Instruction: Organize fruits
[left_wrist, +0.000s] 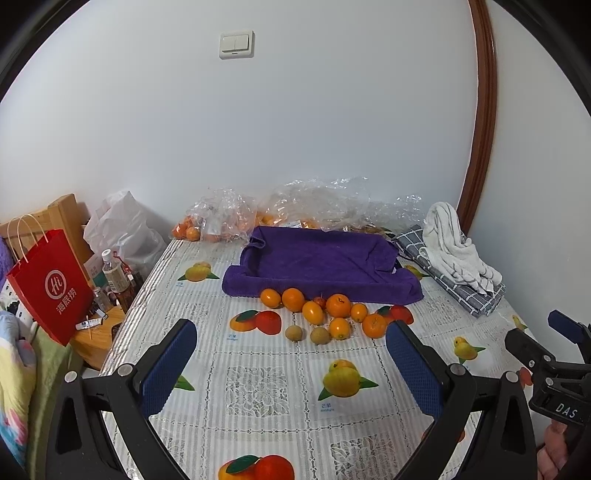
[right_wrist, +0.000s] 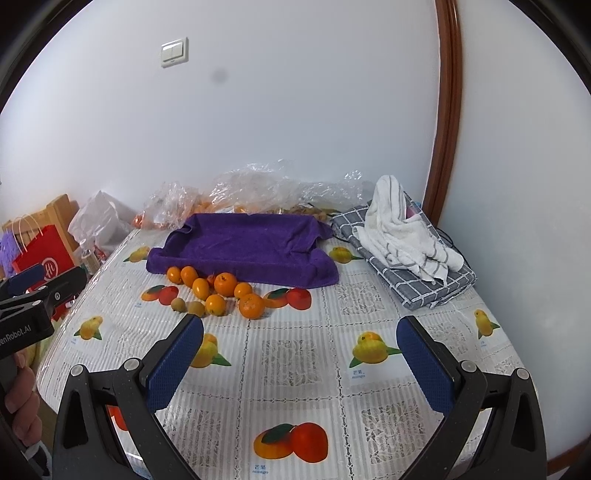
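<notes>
Several oranges and two small brown fruits lie in a loose cluster on the fruit-print tablecloth, just in front of a purple towel-lined tray with nothing in it. A small red fruit sits among the oranges. My left gripper is open and empty, short of the cluster. My right gripper is open and empty, to the right of the fruit; it also shows at the right edge of the left wrist view.
Clear plastic bags of oranges lie behind the tray against the wall. A white striped towel lies on a folded grey checked cloth at right. A red paper bag and bottles stand off the table's left edge.
</notes>
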